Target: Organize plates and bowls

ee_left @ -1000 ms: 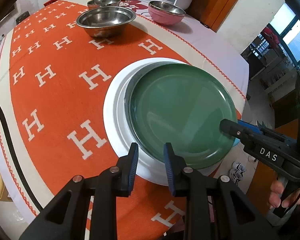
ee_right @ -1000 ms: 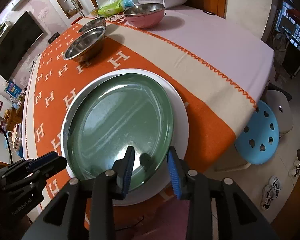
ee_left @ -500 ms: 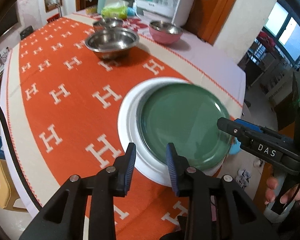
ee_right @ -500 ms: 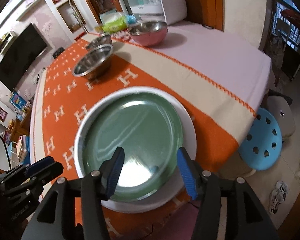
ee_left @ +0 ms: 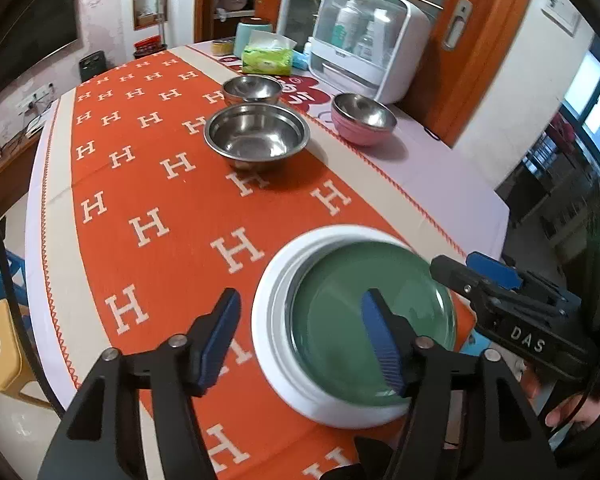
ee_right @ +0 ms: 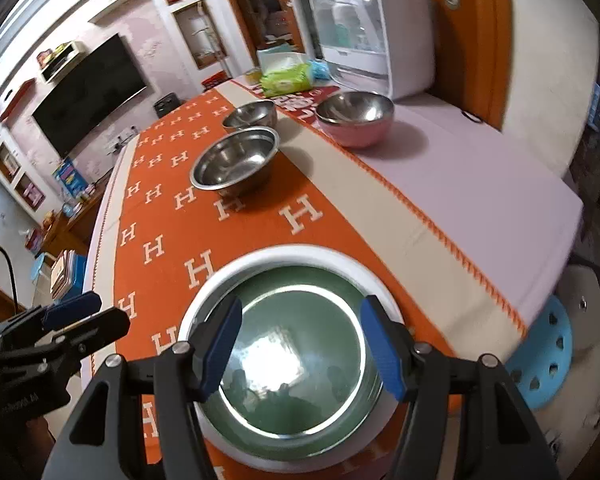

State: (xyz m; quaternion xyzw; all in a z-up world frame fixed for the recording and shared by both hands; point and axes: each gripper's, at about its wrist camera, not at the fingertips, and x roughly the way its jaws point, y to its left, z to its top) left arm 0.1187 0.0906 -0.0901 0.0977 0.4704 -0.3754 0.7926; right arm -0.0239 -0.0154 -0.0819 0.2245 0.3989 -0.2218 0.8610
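A green plate (ee_left: 340,312) (ee_right: 300,344) lies stacked on a white plate (ee_left: 272,292) (ee_right: 284,256) near the table's front edge. A large steel bowl (ee_left: 256,136) (ee_right: 236,162), a smaller steel bowl (ee_left: 252,89) (ee_right: 250,114) and a pink bowl (ee_left: 362,120) (ee_right: 354,118) stand farther back. My left gripper (ee_left: 300,340) is open and empty, raised above the plates' left rim. My right gripper (ee_right: 300,344) is open and empty above the green plate; it also shows in the left wrist view (ee_left: 476,276).
The table carries an orange cloth with white H marks (ee_left: 152,224). A white sterilizer cabinet (ee_left: 364,44), a green tissue pack (ee_left: 268,58) and a teal cup (ee_left: 252,30) stand at the back. A blue stool (ee_right: 544,356) stands by the table's right side.
Both grippers have opened wide and pulled up and back from the stacked plates. The plates stay in place on the cloth.
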